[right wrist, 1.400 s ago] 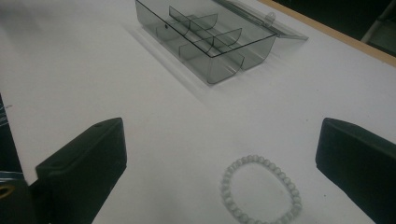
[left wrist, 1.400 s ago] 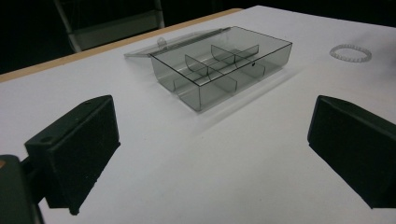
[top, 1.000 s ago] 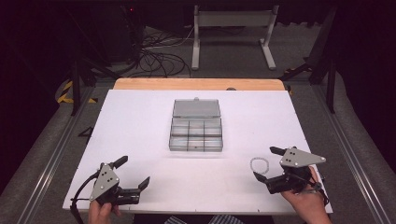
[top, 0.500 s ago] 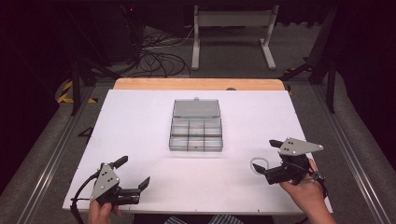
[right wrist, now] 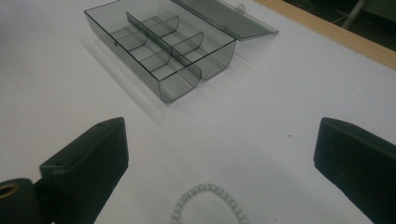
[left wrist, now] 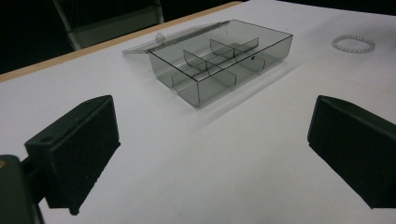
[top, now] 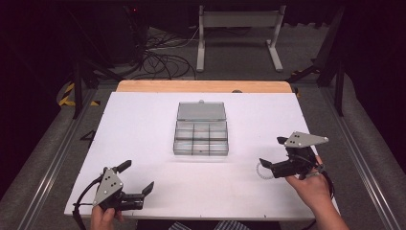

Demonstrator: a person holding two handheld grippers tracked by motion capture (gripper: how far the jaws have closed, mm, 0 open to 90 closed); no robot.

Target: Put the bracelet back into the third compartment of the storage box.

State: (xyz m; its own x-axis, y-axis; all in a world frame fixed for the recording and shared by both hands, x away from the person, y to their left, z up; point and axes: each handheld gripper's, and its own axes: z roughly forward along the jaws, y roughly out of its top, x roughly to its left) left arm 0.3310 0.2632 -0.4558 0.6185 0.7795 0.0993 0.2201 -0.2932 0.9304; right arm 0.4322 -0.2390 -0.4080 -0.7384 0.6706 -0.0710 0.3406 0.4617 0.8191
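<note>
Item count: one white bead bracelet (top: pixel 263 170), one clear compartment box (top: pixel 201 136), two hand-held grippers, all on one white surface (top: pixel 143 124).

The box stands at the middle of the surface. Its lid (top: pixel 201 111) is open and lies flat behind it, toward the far wooden edge (top: pixel 203 86). Dividers split the tray into six compartments, in two rows of three; a small dark speck shows in the near row. The long axis of the box runs left to right across the surface.

The bracelet lies flat on the surface as a closed ring, near the right front, well apart from the box. In the right gripper view it sits between the two jaws at the bottom edge (right wrist: pixel 209 203), with neither jaw touching it. In the left gripper view it shows far off to the upper right (left wrist: pixel 353 44).

The right hand-held gripper (top: pixel 271 153) is raised slightly off the surface, held by the person's right hand (top: pixel 311 187), which enters from the bottom right. It points left and toward the box. Its jaws stand wide apart and hold nothing.

The left hand-held gripper (top: pixel 136 178) sits low at the front left corner, held by the left hand (top: pixel 103 216). It points right and forward, toward the box. Its jaws are likewise spread wide with nothing between them.
</note>
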